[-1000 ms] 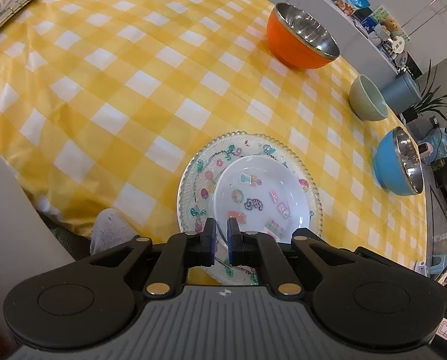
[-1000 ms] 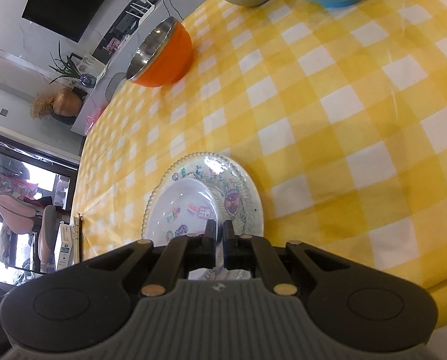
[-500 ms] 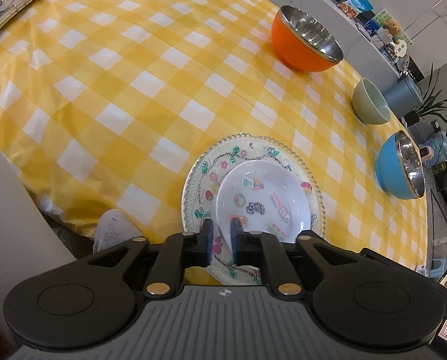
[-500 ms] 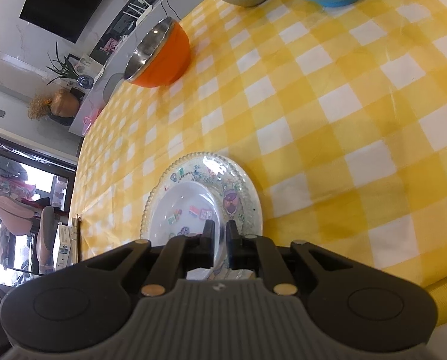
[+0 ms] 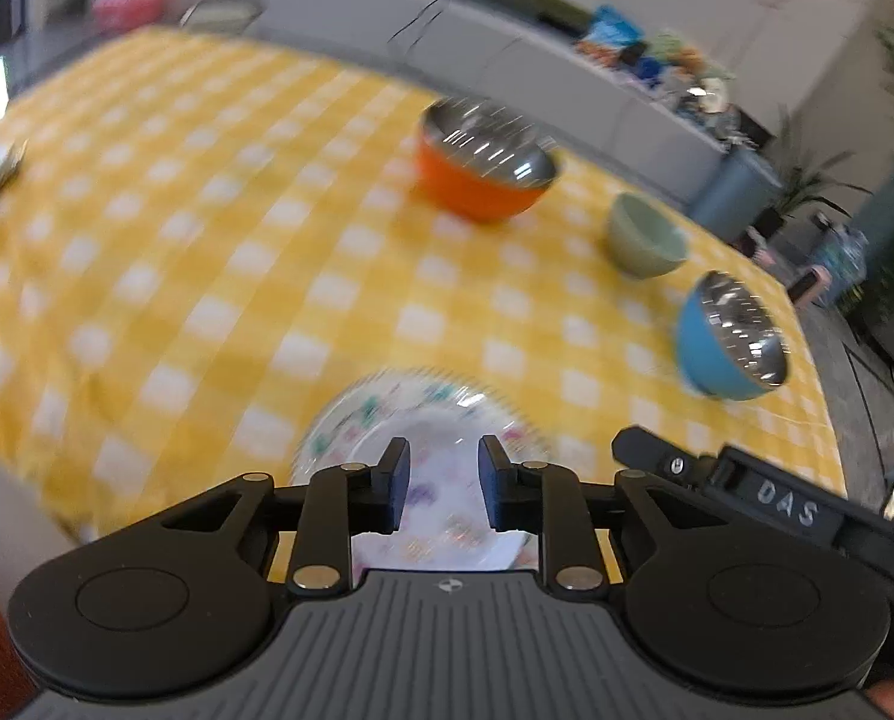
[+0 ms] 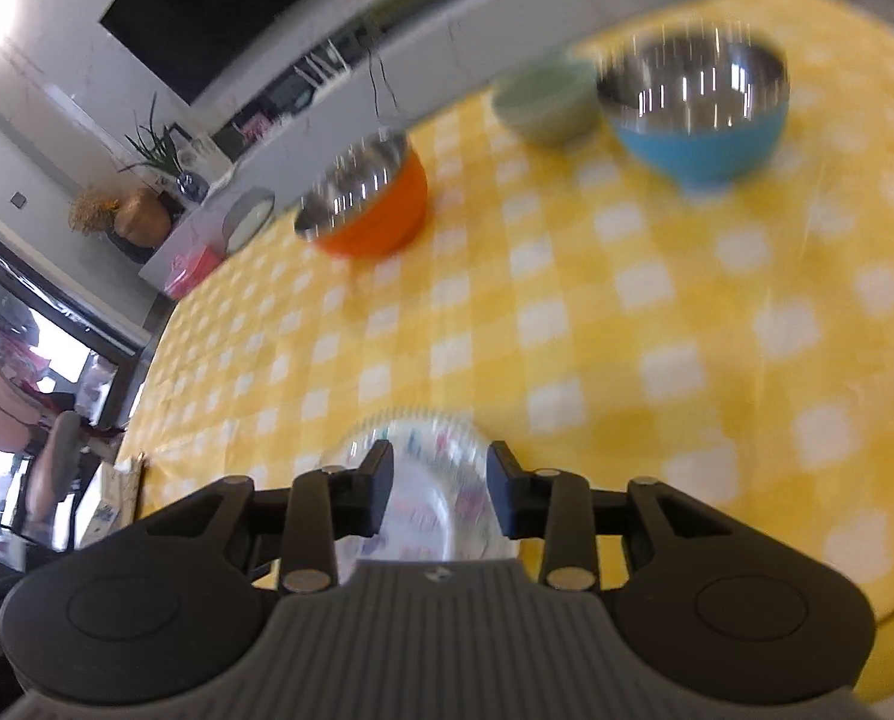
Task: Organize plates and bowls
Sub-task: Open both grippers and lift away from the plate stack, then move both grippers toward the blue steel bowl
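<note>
Left gripper (image 5: 440, 483) has its jaws spread apart with nothing between them, hanging over the near edge of the stacked plates. My feed is pretty smeared, so take the fine detail loosely. Under it I've got the big patterned plate (image 5: 351, 414) with the smaller white plate (image 5: 441, 516) sitting on top of it, both on the yellow checked tablecloth (image 5: 207, 276) close to the near table edge.

Going left to right across the far side in the left wrist view: the orange bowl (image 5: 483, 171) with a shiny metal inside, then the small green bowl (image 5: 646, 235), then the blue bowl (image 5: 729, 339), also steel-lined. All three sit apart from each other and well away from the plates.

Over on the right, I can see the right gripper (image 6: 439, 495) gaping open too, holding nothing, poised over the same plate stack from the other side. From that camera the green bowl (image 6: 546, 99) looks tucked just beside the blue bowl (image 6: 696, 114), can't tell if they touch, with the orange bowl (image 6: 366, 201) off to their left.
</note>
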`<state>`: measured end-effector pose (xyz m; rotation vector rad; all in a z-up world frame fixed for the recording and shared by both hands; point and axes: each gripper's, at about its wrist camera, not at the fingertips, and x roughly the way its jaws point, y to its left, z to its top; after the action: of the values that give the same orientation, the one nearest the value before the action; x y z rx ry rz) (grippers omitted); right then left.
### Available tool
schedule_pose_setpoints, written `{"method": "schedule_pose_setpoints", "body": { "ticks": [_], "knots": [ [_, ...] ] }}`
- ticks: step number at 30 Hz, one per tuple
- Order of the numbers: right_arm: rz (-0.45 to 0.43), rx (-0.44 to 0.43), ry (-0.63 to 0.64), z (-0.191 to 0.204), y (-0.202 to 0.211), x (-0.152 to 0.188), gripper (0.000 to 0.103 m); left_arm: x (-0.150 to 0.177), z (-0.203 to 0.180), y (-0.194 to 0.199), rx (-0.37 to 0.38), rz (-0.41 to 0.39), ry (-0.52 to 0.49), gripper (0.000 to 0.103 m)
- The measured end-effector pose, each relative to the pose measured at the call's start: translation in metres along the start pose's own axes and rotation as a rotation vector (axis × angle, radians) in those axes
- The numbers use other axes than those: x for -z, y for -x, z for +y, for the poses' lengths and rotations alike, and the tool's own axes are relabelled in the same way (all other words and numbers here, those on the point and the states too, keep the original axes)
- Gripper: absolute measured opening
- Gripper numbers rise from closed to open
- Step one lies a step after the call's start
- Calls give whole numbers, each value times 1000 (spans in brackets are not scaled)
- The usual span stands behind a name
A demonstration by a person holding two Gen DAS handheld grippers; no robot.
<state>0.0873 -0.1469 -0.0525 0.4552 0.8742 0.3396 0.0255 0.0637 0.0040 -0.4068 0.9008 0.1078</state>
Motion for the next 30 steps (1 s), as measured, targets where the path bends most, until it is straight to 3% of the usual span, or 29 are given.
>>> {"method": "schedule_pose_setpoints", "body": {
  "ticks": [7,11,16,23,30],
  "knots": [
    [-138,79,104,-9,27,-45,44,-19,-51,-1,76,-56,-105,42],
    [-175,143,114,-29,33,-71,50,-27,-79,-6,149,-87,-144,55],
    [-215,198,101,-52,34,-98,62,-39,-109,-26,189,-88,-162,59],
    [-223,270,54,-87,23,-130,71,-48,-140,-62,196,-89,-184,67],
    [-173,321,-63,-132,-2,-143,71,-54,-157,-101,203,-65,-149,68]
  ]
}}
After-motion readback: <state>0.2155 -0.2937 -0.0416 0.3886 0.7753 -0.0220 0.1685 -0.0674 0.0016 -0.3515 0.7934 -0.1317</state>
